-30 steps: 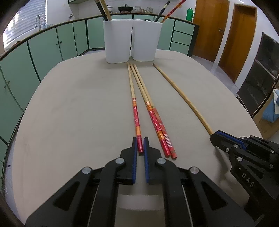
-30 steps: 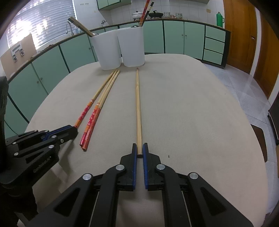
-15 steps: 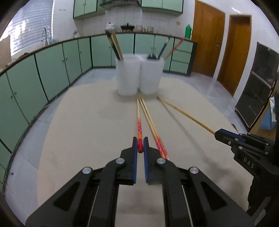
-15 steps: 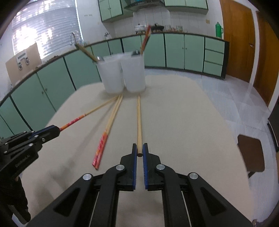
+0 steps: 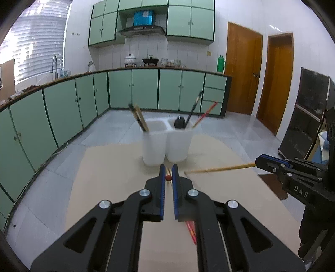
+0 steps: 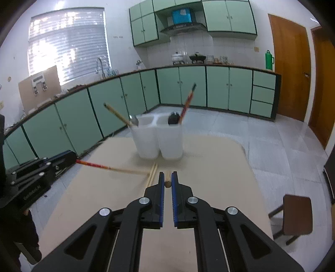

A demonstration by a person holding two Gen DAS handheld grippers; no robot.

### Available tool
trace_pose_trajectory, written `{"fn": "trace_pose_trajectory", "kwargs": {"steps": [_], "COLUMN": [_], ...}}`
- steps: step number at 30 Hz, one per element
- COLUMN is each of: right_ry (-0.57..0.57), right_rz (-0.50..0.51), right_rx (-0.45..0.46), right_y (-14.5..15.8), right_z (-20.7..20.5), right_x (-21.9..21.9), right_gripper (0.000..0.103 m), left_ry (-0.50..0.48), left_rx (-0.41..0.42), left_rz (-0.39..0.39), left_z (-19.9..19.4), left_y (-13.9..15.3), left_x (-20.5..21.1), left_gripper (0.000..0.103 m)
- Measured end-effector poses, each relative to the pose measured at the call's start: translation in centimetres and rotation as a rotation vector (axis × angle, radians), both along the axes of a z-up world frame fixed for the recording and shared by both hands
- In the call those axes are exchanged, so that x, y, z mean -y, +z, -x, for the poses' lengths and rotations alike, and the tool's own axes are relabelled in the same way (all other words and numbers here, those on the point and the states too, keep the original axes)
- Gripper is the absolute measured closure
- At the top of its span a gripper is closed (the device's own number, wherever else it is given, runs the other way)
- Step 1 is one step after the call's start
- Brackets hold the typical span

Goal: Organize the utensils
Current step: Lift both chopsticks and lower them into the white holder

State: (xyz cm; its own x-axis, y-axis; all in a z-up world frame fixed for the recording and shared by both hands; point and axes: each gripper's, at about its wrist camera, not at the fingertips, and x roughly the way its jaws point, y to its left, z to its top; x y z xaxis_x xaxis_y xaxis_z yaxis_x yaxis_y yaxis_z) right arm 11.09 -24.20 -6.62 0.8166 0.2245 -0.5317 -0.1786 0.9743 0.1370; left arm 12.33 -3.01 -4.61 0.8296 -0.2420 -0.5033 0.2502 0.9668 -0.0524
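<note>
Behind the chopsticks (image 6: 152, 174): two holders (image 6: 158, 138).

Place: you're in a home kitchen
Cabinets: green units (image 5: 134, 90) fill the frame's middle, wall cupboards (image 6: 228, 14) at the top
Sink: tap (image 6: 100, 64) under the window (image 6: 69, 41), upper left
Cooking: hood (image 5: 142, 30), pots (image 5: 150, 60) top centre

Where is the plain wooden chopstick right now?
The plain chopstick is lifted off the table, its near end pinched in the shut right gripper. In the left wrist view it sticks out leftward from that gripper, tip just right of the white holders.
</note>
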Motion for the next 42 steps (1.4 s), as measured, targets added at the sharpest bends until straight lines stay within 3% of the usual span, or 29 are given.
{"fn": "trace_pose_trajectory", "kwargs": {"steps": [15,22,34,38,42], "right_ry": [0.125,0.147,0.095,0.061,0.038], "right_rz": [0.007,-0.011,0.001,-0.005,-0.01], "right_rx": [0.019,0.071,0.23,0.255,0.245], "right_y": [7.1,10.7,17.9,18.6,17.1], "right_z": [-5.0,-6.2,-12.2,-15.2,-18.5], "right_x": [-1.3,-1.1,-1.4,-1.3,-1.4], "right_gripper": [0.097,0.097,0.097,0.097,0.097], "left_ry": [-0.042,-0.071,-0.062,-0.045,-0.022], "left_rx": [0.044,0.082,0.253,0.296,0.304], "left_rz": [0.033,0.047,0.048,0.041,0.038], "left_z": [-3.2,-3.9,-10.3,-13.2,-16.3], "left_y": [4.2,6.4,13.7,15.1,14.3], "left_x": [-0.3,-0.4,1.0,1.8,2.6], "left_gripper": [0.098,0.098,0.098,0.098,0.098]}}
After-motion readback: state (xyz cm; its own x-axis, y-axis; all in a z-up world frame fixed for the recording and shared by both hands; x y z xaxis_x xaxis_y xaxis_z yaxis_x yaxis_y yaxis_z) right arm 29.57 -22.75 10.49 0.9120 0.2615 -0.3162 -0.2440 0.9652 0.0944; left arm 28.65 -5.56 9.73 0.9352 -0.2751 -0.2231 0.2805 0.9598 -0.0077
